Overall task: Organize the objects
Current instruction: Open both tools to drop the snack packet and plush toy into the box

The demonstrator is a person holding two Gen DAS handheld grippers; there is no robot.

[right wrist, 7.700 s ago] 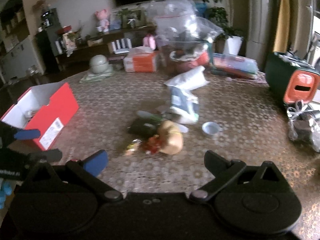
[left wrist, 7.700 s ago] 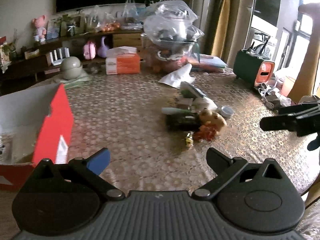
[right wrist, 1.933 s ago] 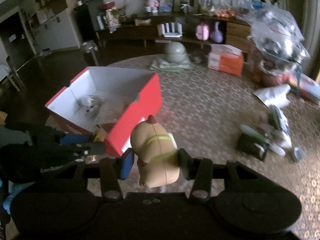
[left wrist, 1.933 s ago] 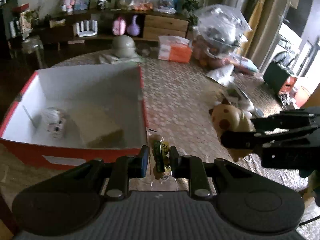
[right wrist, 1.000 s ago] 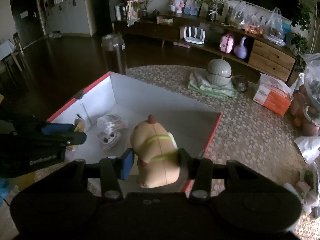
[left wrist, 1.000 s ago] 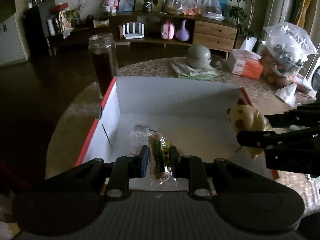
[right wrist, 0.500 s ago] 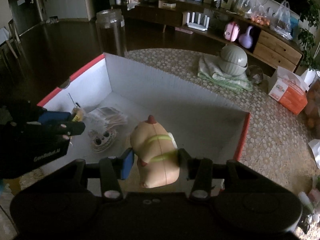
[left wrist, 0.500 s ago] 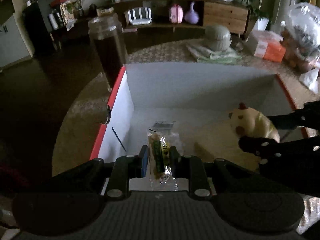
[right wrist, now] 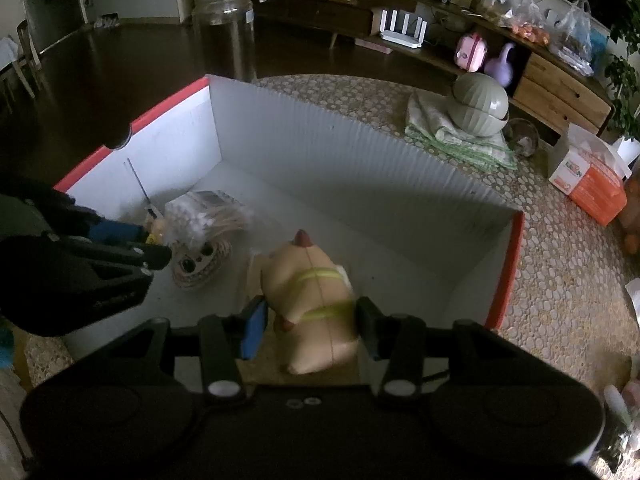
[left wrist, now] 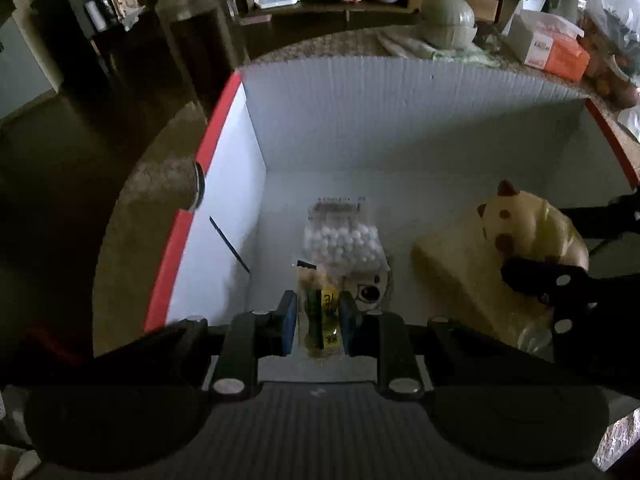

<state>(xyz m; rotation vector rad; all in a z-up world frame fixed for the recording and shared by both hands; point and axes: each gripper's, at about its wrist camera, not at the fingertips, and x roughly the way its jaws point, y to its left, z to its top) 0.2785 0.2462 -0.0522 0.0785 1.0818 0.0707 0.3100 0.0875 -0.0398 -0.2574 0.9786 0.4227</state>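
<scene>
Both grippers are inside an open red box with white inner walls [left wrist: 400, 120] [right wrist: 320, 152]. My left gripper [left wrist: 318, 318] is shut on a small clear snack packet [left wrist: 322, 312] with a yellow and green label, low over the box floor. It also shows in the right wrist view [right wrist: 132, 246]. My right gripper [right wrist: 310, 322] is shut on a tan toy chick [right wrist: 312, 292] with a red comb, also seen in the left wrist view [left wrist: 520, 228]. A bag of white beads [left wrist: 344, 240] and a round woven face toy [right wrist: 200, 260] lie on the box floor.
A tall glass jar [right wrist: 224, 36] stands behind the box's far left corner. A green ribbed bowl on a folded cloth [right wrist: 478, 110] and an orange tissue box [right wrist: 588, 180] sit on the patterned table [right wrist: 560, 280] to the right. A tan pad [left wrist: 460, 268] lies under the chick.
Both grippers have moved lower and deeper into the box with their loads still held. The chick now sits near the box floor, and the snack packet is just above the bag of beads.
</scene>
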